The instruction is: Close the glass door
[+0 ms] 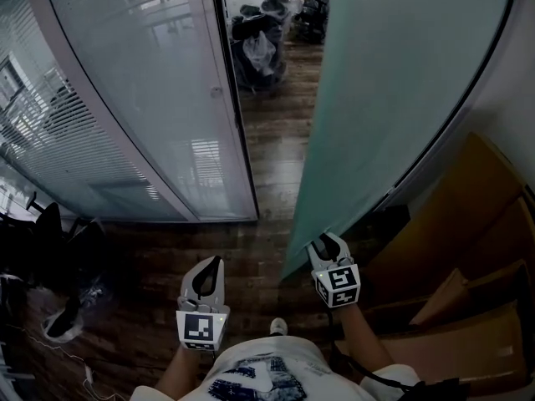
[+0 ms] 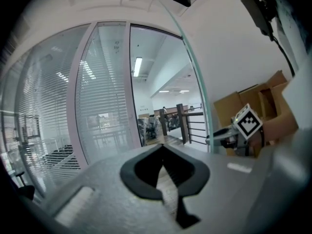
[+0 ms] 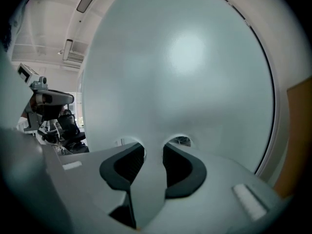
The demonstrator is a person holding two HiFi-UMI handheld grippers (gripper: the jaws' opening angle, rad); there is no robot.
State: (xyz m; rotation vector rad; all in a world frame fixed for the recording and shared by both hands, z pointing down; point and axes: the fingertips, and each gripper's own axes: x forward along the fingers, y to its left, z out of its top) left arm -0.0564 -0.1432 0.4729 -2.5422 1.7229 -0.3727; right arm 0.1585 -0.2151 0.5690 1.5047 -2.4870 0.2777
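Right tongs (image 3: 153,147) (image 1: 328,242): clenched on the free edge of the frosted pale-green glass door (image 3: 185,72) (image 1: 393,82). In the right gripper view the pane runs straight between the two black pads, one pad against each face. Grip point is low on the door, near its bottom corner.

Left tongs (image 2: 162,147) (image 1: 209,266): clenched, pad tips meeting, nothing between them. They hang clear of the door, aimed at the doorway, roughly level. The right tongs' black-and-white marker cube (image 2: 248,122) shows at the right of the left gripper view, beside the door's thin edge.

Door position: open. The pane stands at an angle to the opening, swung toward the person's right side. A wide gap lies between its free edge and the dark vertical door post (image 1: 230,98).

Left of the post: fixed clear glass partition with white slatted blinds behind it (image 1: 142,98) (image 2: 102,96).

Floor: dark wood planks (image 1: 276,165), running on through the doorway. Beyond the gap, dark bagged bundles (image 1: 259,48) sit on the floor; detail too small to tell.

Right of the door: brown cardboard boxes (image 1: 468,224) stacked near the wall.

Bottom of head view: person's white printed shirt (image 1: 259,378) and both forearms behind the tongs.
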